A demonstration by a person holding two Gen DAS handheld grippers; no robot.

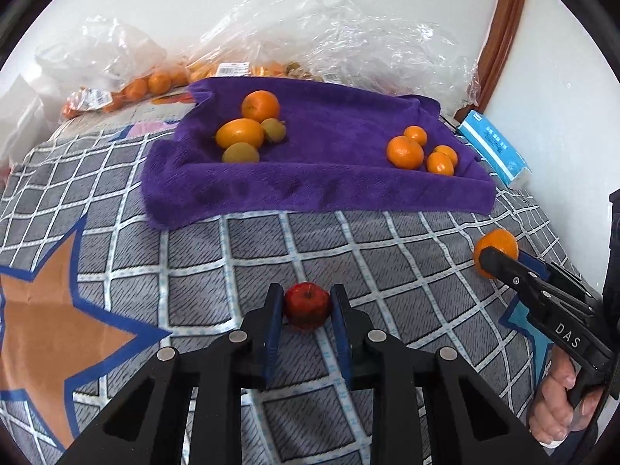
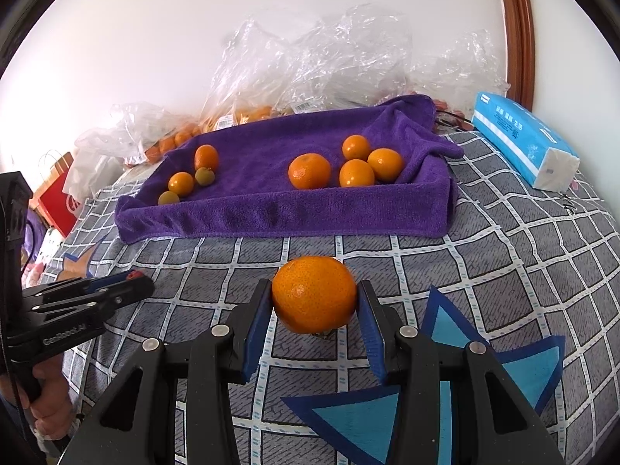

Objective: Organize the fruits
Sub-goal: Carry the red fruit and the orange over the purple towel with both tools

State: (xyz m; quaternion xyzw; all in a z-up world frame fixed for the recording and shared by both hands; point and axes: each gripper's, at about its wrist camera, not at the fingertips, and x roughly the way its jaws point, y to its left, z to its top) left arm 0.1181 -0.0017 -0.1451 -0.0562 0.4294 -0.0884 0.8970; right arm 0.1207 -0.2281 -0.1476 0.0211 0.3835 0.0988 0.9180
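Fruit is already sorted on the purple towel (image 1: 317,178): a mixed pile (image 1: 252,128) at its left, small oranges (image 1: 422,151) at its right. The left tongs (image 1: 306,306) are pinched on a red apple (image 1: 307,304) low over the checked cover (image 1: 271,248); the right tongs (image 2: 314,298) are pinched on an orange (image 2: 314,294). Both pieces are judged still to be placed.

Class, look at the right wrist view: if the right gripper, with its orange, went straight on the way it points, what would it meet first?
Probably the grey checked bedcover, since the right gripper, shut on the orange, points downward; beyond that, the front wall of the purple towel-lined tray. Depth is unclear.
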